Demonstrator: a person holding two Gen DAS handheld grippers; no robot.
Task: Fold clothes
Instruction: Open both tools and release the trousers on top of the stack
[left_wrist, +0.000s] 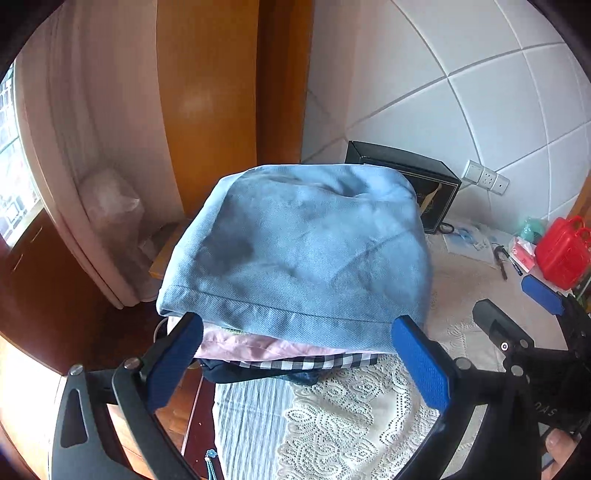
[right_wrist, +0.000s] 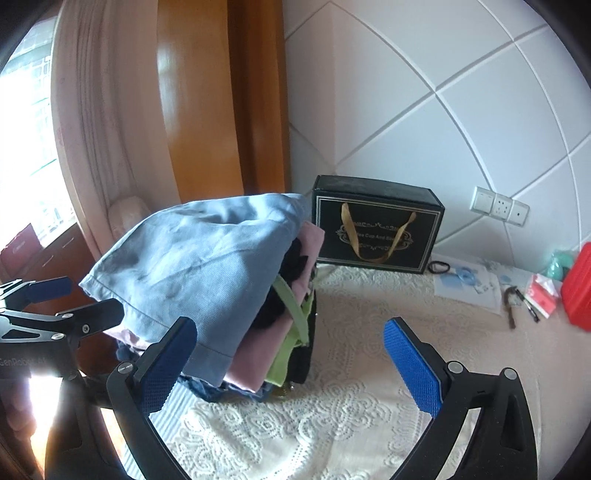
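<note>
Folded blue denim garment (right_wrist: 192, 266) topping stacked clothes, black gift box (right_wrist: 376, 229) lettered "Cup And", left gripper (left_wrist: 295, 354) and right gripper (right_wrist: 291, 358) both spread wide, empty.

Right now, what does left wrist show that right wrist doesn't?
Left wrist only: a checked layer under the blue denim garment, and the top handles of the red case.
Right wrist only: the black gift box front with its gold ribbon handle, and green fabric on the pile's side.
Both: the denim on top, the lace cloth, the wall sockets.
</note>
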